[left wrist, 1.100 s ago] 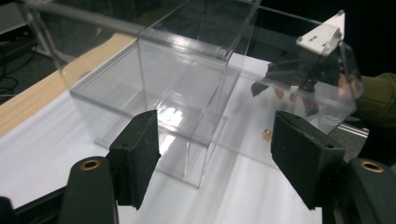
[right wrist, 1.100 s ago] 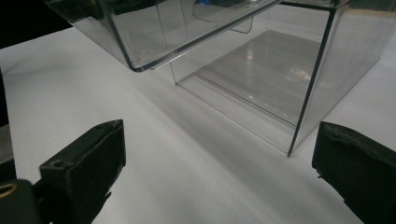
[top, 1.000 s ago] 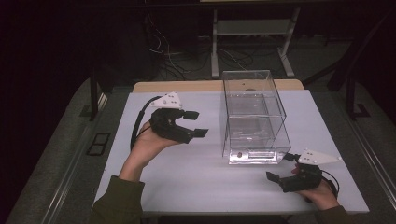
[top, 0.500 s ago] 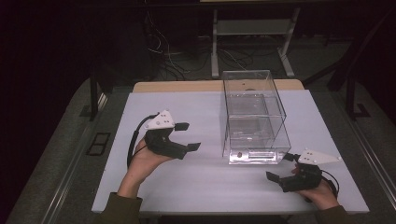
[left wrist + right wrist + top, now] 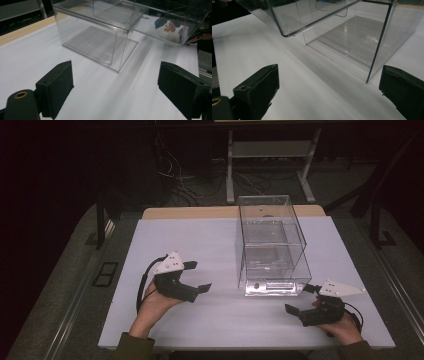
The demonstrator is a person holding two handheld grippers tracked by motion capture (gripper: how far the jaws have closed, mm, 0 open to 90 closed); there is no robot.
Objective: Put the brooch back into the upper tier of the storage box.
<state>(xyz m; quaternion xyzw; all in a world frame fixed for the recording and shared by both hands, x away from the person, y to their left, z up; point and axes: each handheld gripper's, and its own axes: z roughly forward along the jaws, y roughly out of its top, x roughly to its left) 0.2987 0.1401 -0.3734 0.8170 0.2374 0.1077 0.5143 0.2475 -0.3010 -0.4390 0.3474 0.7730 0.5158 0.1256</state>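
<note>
- The clear acrylic drawer box [image 5: 272, 247] stands upright on the right half of the white table [image 5: 210, 240], its long side running away from the person. The drawer front with its small round knob [image 5: 256, 285] faces the near edge, probably so the grippers can get at it from the person's side.
- In the left gripper view the upper drawer [image 5: 140, 15] juts out past the casing, as if partly pulled.
- The right gripper [image 5: 299, 301] rests low on the table just before the box's near right corner, the hand [image 5: 345, 327] wrapped round its body. Its jaws stand wide with nothing between them and aim toward the box front.
- The left gripper [image 5: 199, 277] sits well apart from the box on its left, the hand [image 5: 152, 307] cradling it from below. Its jaws have just been opening; they stand wide, hold nothing and point toward the box's left wall, likely readying a grasp.
</note>
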